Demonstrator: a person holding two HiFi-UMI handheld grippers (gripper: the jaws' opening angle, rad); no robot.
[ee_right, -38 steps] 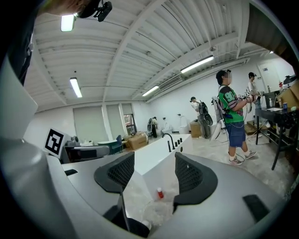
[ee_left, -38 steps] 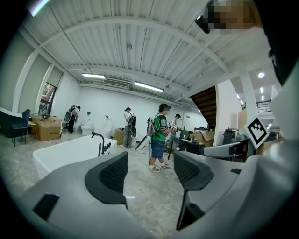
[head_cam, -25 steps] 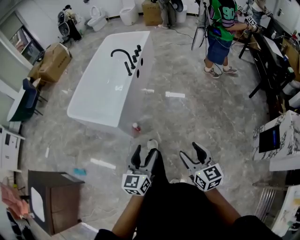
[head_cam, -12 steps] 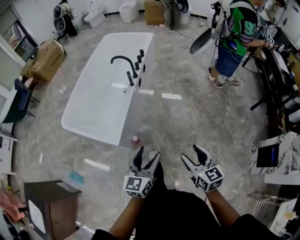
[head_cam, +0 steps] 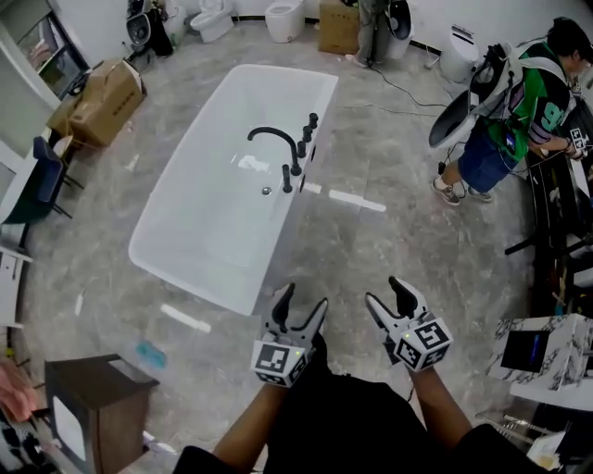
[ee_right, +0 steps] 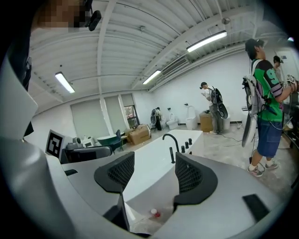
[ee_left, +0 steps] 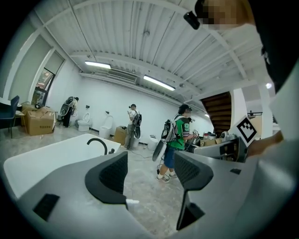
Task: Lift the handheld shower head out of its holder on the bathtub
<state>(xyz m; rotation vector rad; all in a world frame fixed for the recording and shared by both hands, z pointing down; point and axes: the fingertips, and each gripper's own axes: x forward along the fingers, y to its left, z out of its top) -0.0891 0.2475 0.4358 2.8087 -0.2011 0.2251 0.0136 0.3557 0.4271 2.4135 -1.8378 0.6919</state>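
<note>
A white bathtub [head_cam: 213,213] stands on the marble floor ahead of me. On its right rim are a curved black faucet [head_cam: 271,137], a row of black knobs [head_cam: 307,134], and the black handheld shower head [head_cam: 287,178] upright in its holder. In the right gripper view the shower head [ee_right: 172,155] shows as a thin black stick between the jaws, far off. My left gripper [head_cam: 302,301] and right gripper [head_cam: 387,294] hang near my body, short of the tub's near corner. Both are open and empty. The left gripper view catches the faucet [ee_left: 98,142] and tub [ee_left: 42,156] at its left.
A person in a green shirt [head_cam: 523,106] stands at the right by dark tables. Cardboard boxes [head_cam: 104,97] and toilets [head_cam: 283,18] line the back. A brown cabinet [head_cam: 88,407] is at lower left. A small red-and-white bottle [ee_right: 153,213] lies by the tub's near corner.
The tub has shifted right and a little nearer in the head view as I move. The person in green now appears farther right. Both grippers stay open and empty.
</note>
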